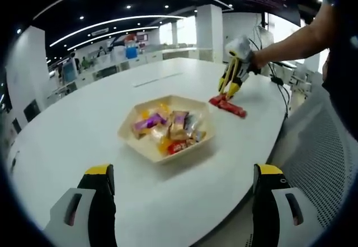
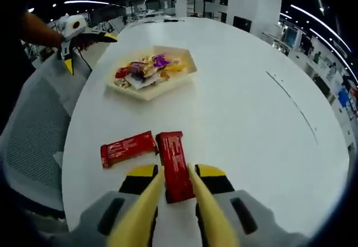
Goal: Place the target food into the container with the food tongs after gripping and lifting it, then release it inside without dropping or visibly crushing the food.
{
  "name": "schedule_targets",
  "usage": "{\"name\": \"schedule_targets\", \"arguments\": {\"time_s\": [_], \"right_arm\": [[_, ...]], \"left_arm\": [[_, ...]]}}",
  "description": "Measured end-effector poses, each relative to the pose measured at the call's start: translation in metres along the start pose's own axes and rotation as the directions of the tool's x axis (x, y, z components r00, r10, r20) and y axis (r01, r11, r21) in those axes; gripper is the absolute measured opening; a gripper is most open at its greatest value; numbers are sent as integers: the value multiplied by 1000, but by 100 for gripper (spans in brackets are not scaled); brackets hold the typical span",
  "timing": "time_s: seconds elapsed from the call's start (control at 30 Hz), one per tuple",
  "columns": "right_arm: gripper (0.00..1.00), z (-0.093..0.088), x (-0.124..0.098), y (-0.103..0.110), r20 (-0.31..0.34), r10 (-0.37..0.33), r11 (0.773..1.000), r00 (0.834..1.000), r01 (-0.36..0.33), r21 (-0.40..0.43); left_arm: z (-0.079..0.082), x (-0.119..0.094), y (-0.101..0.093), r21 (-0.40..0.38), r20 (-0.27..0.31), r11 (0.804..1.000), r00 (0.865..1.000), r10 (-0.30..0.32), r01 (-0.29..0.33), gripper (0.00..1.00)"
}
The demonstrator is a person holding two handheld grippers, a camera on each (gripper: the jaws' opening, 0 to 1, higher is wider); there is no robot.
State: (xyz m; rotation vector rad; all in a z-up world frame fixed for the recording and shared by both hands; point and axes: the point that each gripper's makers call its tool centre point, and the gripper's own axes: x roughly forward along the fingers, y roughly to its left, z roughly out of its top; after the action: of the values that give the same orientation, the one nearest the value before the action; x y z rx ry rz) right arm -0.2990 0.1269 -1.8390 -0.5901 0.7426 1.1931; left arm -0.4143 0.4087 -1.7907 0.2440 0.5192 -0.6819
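Left gripper view: left gripper (image 1: 182, 202) lower frame, fingers wide apart, holding nothing, parked back from tray (image 1: 127, 136) at centre — judged to leave room. Right gripper (image 1: 230, 83) upper right, tongs tips down on red bar (image 1: 226, 105).

Right gripper view: second bar (image 2: 127, 147) centre-left, just beside target bar (image 2: 174, 166); yellow tongs (image 2: 174, 213) straddle target, narrow gap, contact unclear. Tray upper left, heaped with wrapped snacks (image 2: 146, 69). Worktop (image 2: 251, 118) bare between bars and tray: open path. Worktop edge, chair (image 2: 33, 129) close at left.
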Motion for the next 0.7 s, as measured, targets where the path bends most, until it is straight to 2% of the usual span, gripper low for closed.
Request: {"name": "schedule_targets", "arguments": {"time_s": [0.13,0.43,0.7], "right_arm": [[27,0,0,2,-11,-5,1000,1000,4,-18],[23,-1,1,3,-31,-2,999,1000,4,47],[23,11,-9,-1,-15,-24,997,1000,25,77]], "left_arm": [[0,0,-1,3,0,1000,1000,-3,3,99],[1,0,-1,5,0,1000,1000,-1,1,99],[1,0,-1,7,6,1000,1000,-2,2,99]]}}
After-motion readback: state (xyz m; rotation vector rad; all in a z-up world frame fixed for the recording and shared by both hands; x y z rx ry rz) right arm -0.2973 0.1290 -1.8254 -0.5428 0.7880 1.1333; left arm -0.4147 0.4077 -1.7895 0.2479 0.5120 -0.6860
